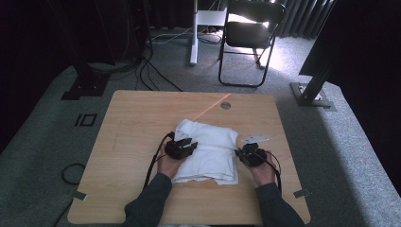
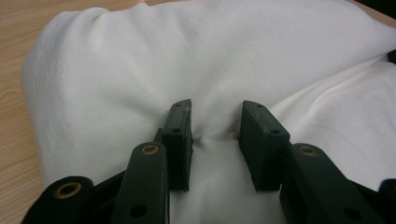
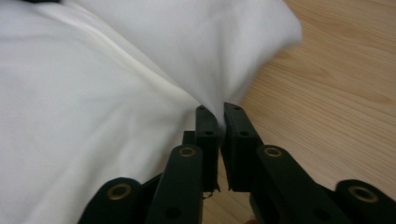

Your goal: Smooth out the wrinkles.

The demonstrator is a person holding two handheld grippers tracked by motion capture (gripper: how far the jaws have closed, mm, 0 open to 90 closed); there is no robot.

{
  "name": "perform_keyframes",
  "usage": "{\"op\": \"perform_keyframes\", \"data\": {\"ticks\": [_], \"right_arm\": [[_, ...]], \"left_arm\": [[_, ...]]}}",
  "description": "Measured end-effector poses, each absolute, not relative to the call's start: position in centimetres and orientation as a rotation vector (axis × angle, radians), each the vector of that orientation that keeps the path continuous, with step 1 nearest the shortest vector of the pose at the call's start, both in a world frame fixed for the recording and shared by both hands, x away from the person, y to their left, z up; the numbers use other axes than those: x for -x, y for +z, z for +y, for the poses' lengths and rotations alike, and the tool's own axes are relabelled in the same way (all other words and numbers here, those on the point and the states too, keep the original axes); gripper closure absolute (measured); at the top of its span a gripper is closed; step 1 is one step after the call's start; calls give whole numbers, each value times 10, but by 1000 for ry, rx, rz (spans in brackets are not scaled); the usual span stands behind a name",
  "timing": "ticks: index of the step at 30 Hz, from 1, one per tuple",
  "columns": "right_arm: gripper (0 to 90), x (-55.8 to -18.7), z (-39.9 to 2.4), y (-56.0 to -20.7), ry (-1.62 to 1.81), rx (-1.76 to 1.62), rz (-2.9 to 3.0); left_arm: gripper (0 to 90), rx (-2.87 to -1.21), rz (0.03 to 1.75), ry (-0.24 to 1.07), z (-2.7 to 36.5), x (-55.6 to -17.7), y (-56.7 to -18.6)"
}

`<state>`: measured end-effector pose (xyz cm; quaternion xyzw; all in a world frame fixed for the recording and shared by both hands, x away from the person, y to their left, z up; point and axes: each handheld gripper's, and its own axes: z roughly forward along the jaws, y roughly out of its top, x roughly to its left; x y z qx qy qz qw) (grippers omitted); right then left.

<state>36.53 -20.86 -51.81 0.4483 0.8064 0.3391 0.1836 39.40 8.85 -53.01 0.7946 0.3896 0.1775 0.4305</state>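
Note:
A white cloth (image 1: 210, 142) lies folded and rumpled on the wooden table (image 1: 137, 123). My left gripper (image 1: 185, 146) sits on the cloth's left side. In the left gripper view its jaws stand partly apart with a puckered bunch of cloth (image 2: 187, 56) pressed between them, the gripper (image 2: 217, 112) shut on that bunch. My right gripper (image 1: 249, 154) is at the cloth's right edge. The right gripper view has its jaws nearly together, the gripper (image 3: 218, 112) pinching a thin edge of the cloth (image 3: 93, 93) just above the tabletop (image 3: 327, 93).
Bare wood surrounds the cloth, with a round grommet (image 1: 225, 105) near the far edge. Beyond the table stand a folding chair (image 1: 250, 33), a white post (image 1: 194, 33), loose cables (image 1: 151, 71) on the carpet and a dark stand base (image 1: 312, 94) at the right.

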Motion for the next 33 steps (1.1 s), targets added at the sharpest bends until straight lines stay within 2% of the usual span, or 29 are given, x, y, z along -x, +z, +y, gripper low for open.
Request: {"op": "perform_keyframes", "data": {"ticks": [3, 4, 6, 8, 9, 10, 11, 13, 14, 16, 21, 25, 26, 28, 29, 33], "right_arm": [[637, -357, -214, -513, 977, -1301, 2212], [564, -349, -214, -510, 1092, -1275, 2217], [483, -341, -208, -508, 1204, -1231, 2247], [456, -336, -195, -512, 1189, -1196, 2289], [462, -336, -189, -517, 1167, -1188, 2317], [524, -338, -183, -522, 1144, -1180, 2351], [524, -338, -183, -522, 1144, -1180, 2351], [851, -337, -174, -534, 1052, -1165, 2424], [895, -335, -173, -535, 1020, -1154, 2423], [899, -329, -177, -531, 993, -1142, 2419], [900, -312, -196, -526, 1003, -1173, 2404], [899, -306, -203, -534, 912, -1184, 2425], [877, -304, -206, -535, 926, -1198, 2413], [707, -304, -209, -533, 988, -1208, 2376], [653, -303, -210, -530, 1038, -1193, 2345], [555, -302, -204, -520, 1203, -1122, 2278]], "left_arm": [[648, -1971, 972, 442, 89, -394, -531], [648, -1972, 972, 444, 89, -394, -531], [647, -1977, 972, 453, 88, -393, -530], [647, -1977, 973, 456, 88, -393, -530], [647, -1977, 972, 457, 88, -393, -530], [647, -1977, 972, 456, 88, -393, -530], [647, -1977, 972, 456, 88, -393, -530], [646, -1975, 971, 460, 88, -393, -530], [645, -1972, 972, 460, 89, -392, -530], [635, -1959, 977, 446, 90, -392, -529], [499, -1917, 959, 409, 93, -378, -512], [476, -1934, 896, 428, 90, -357, -502], [475, -1945, 884, 431, 89, -353, -501], [476, -1952, 861, 437, 88, -342, -502], [487, -1956, 856, 402, 88, -337, -504], [496, -1975, 829, 309, 86, -314, -518]]}}
